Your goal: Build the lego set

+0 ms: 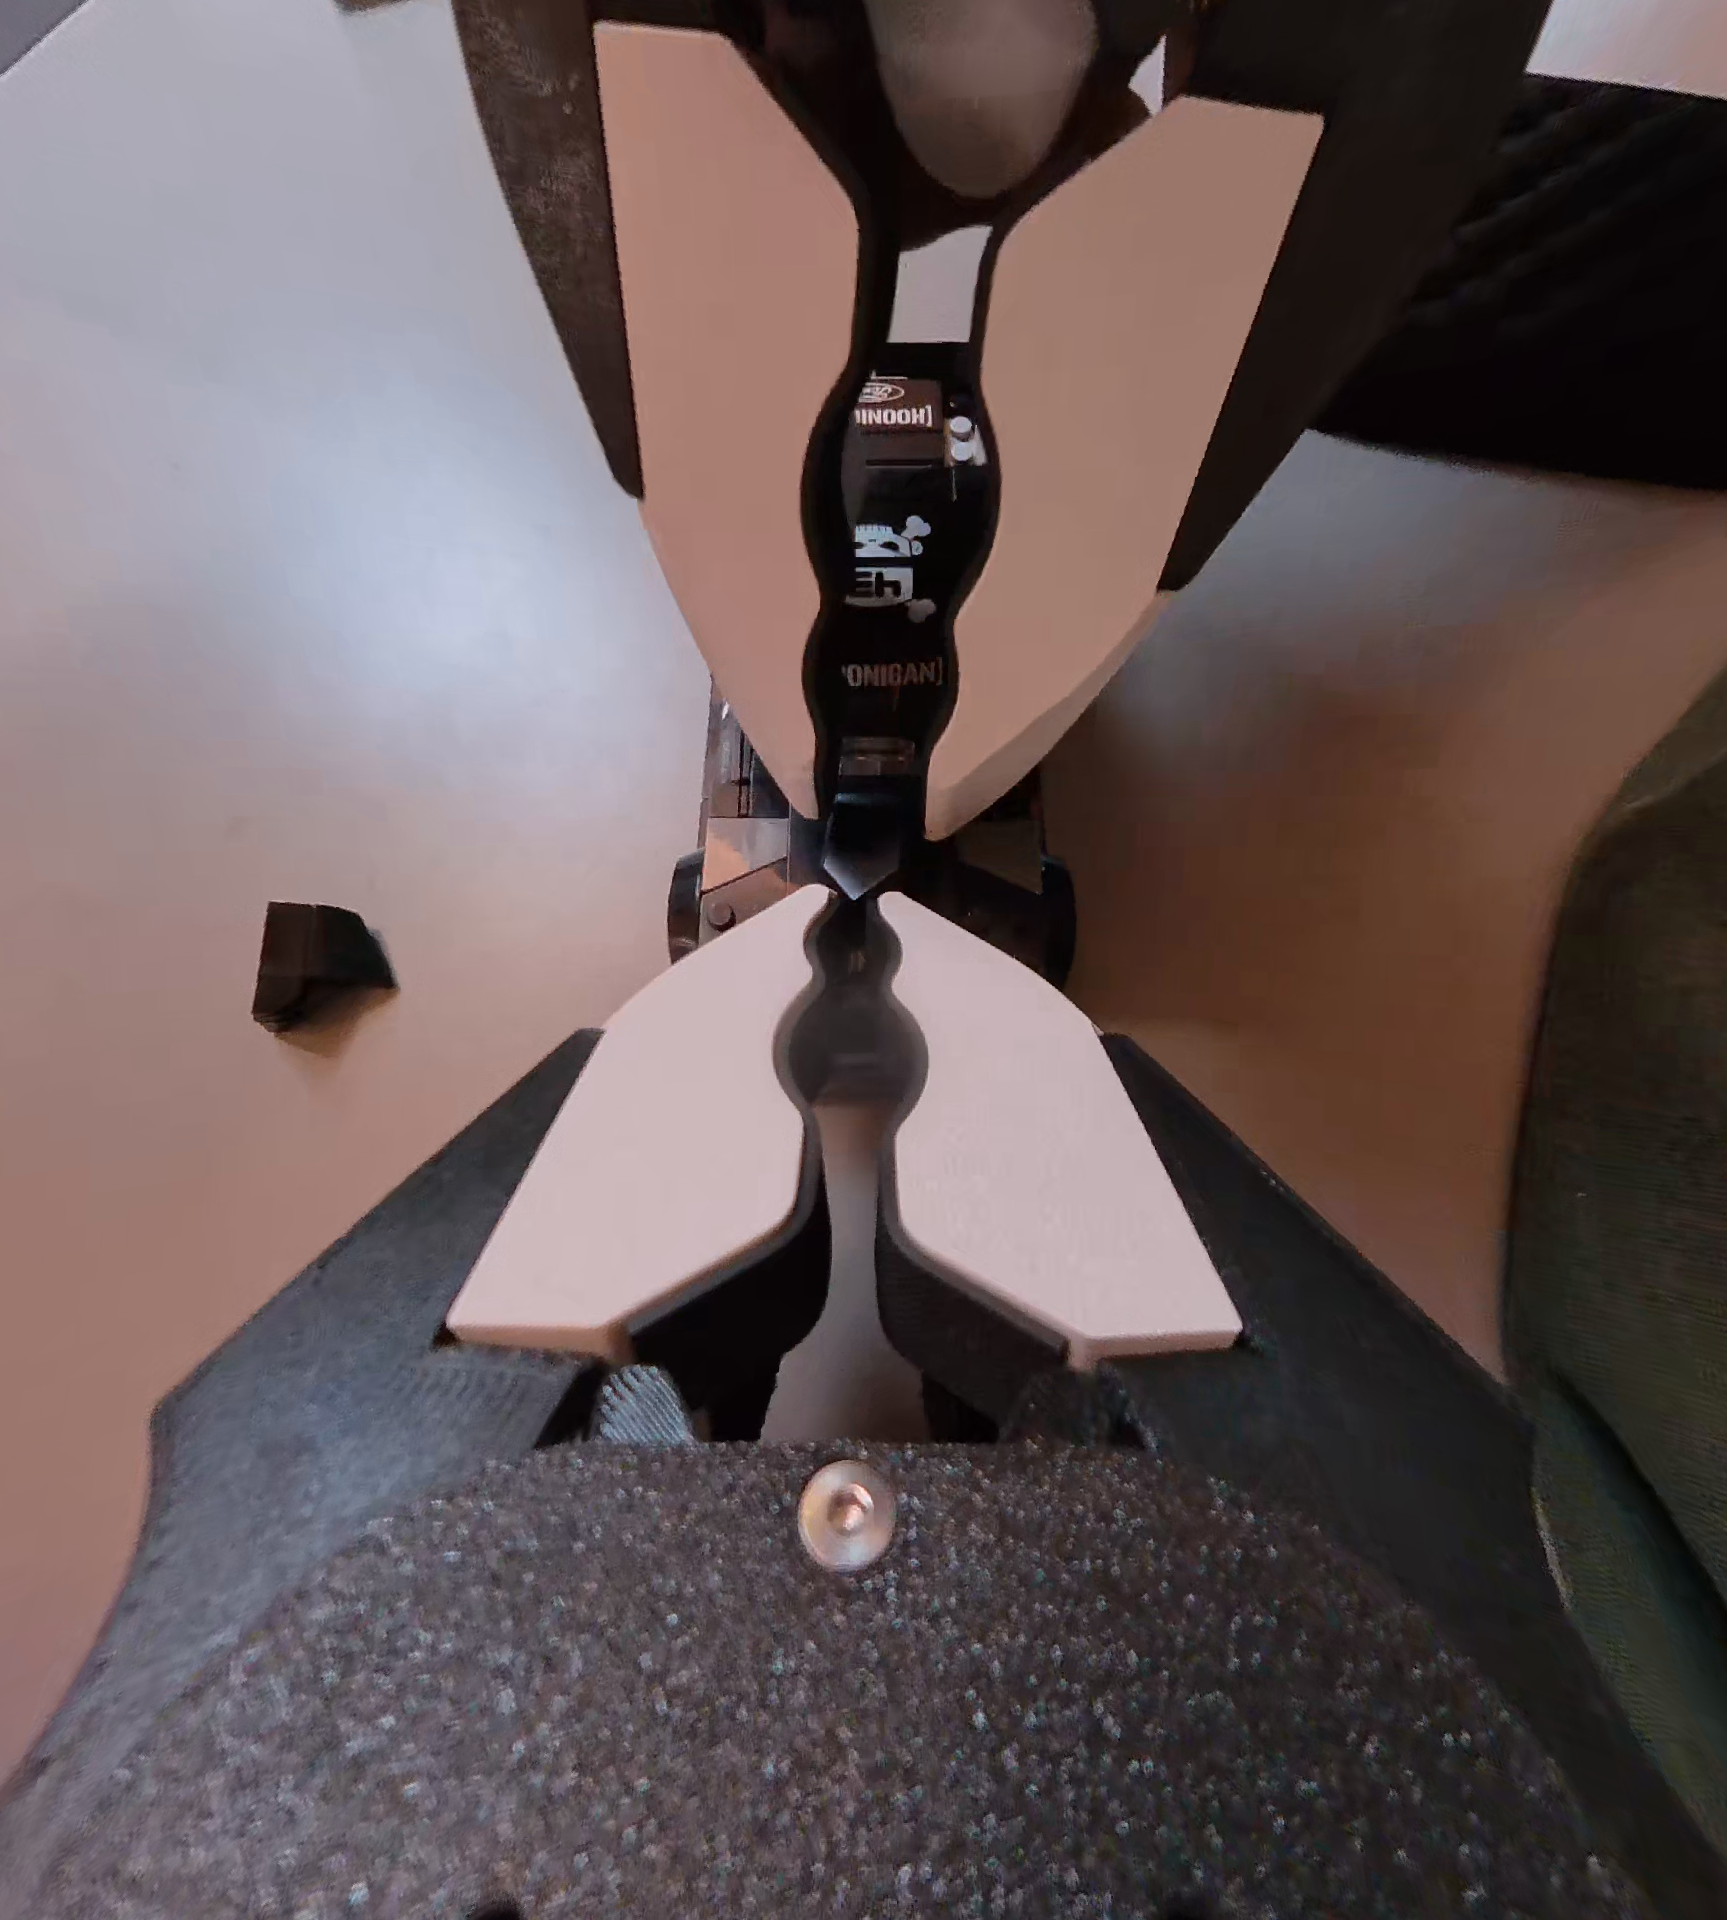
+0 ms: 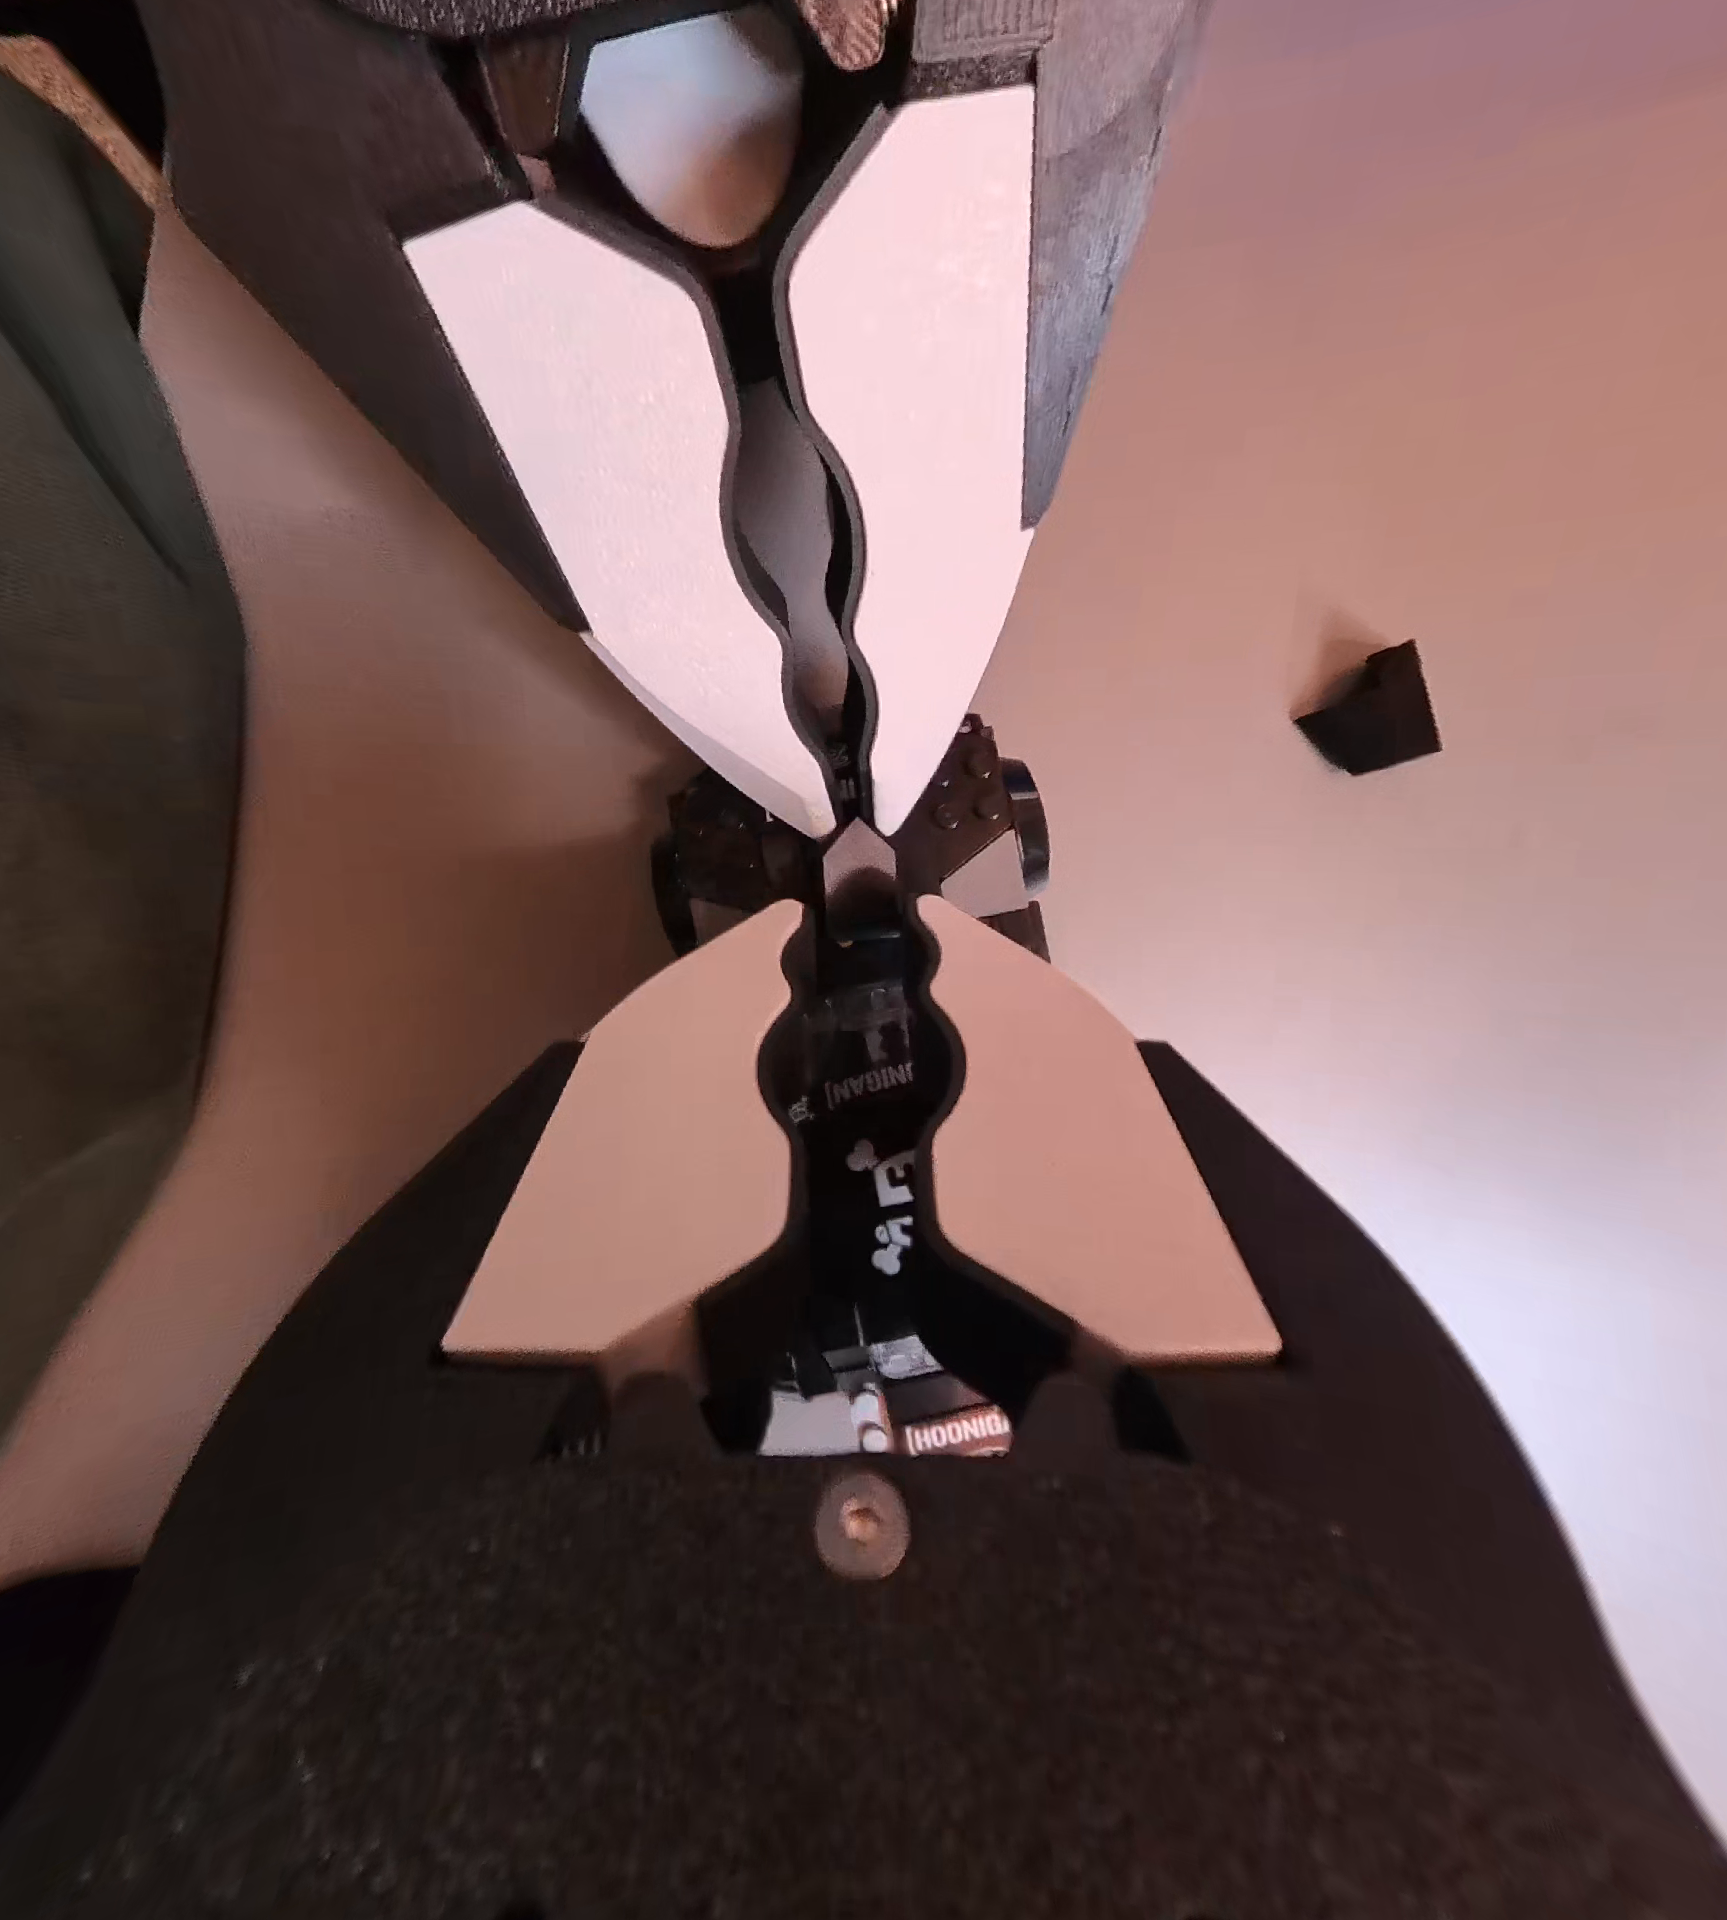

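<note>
fingertips meet nose to nose over the model. the left gripper [image 1: 851, 902] has its pale fingers [image 1: 672, 1174] drawn nearly together, pinching a small black wedge piece [image 1: 854, 847] at the very tips. the right gripper [image 2: 857, 920], facing it from the opposite side, has its fingers [image 2: 630, 1164] closed on the body of the black lego car [image 2: 874, 1174], whose printed top shows in the slot between them.

the car sits low over the pale table [image 1: 215, 520], near the edge where the person's dark green clothing shows, with a wheel [image 2: 1030, 831] and a studded plate [image 2: 968, 795] peeking out beside the tips. whether it rests on the surface or is lifted i cannot tell.

one loose black sloped brick [image 1: 313, 966] lies apart on the surface, farther from that edge.

as a judgement: the car is light, stiff and glossy, so smooth faces may slip under the pads, and pressed-on parts could pop off if squeezed or twisted. holding it across the solid flanks, not the wheels or trim, looks safest. the wedge is tiny and needs a square, gentle pinch while pressed home.
</note>
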`<action>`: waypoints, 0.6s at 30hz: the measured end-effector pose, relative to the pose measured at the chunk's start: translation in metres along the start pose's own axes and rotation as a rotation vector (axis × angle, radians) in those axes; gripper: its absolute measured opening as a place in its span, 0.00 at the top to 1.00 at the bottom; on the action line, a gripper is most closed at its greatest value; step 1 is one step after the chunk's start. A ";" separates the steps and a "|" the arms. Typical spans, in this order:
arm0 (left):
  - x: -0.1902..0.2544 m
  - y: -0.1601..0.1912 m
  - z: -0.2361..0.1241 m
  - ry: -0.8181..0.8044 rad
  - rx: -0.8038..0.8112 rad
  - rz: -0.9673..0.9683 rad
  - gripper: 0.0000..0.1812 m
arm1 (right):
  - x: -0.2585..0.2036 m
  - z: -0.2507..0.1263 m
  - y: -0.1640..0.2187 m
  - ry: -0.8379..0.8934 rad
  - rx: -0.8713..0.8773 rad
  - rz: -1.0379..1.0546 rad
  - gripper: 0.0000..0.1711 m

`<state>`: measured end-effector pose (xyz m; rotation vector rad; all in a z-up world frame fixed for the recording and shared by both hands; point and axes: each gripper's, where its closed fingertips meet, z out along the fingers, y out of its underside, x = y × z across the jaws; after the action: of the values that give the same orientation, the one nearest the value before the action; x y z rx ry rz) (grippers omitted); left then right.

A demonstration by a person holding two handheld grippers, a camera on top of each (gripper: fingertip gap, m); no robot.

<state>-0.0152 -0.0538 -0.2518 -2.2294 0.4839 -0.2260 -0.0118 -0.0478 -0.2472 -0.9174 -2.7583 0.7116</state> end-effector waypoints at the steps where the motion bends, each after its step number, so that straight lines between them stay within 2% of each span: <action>1: 0.000 0.000 0.000 0.002 0.002 -0.003 0.98 | 0.000 0.001 0.000 -0.005 -0.011 -0.011 0.91; 6: 0.003 0.001 -0.001 0.049 0.019 -0.051 0.97 | -0.001 0.001 0.000 -0.019 -0.033 -0.045 0.91; 13: 0.003 -0.001 -0.002 0.096 0.055 -0.138 0.90 | 0.000 0.001 0.002 0.019 -0.058 -0.107 0.92; 18: 0.003 -0.006 0.000 0.112 0.077 -0.158 0.91 | 0.000 0.003 0.003 0.035 -0.056 -0.146 0.92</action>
<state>-0.0105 -0.0515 -0.2470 -2.1885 0.3519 -0.4469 -0.0108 -0.0472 -0.2508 -0.7208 -2.7919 0.5919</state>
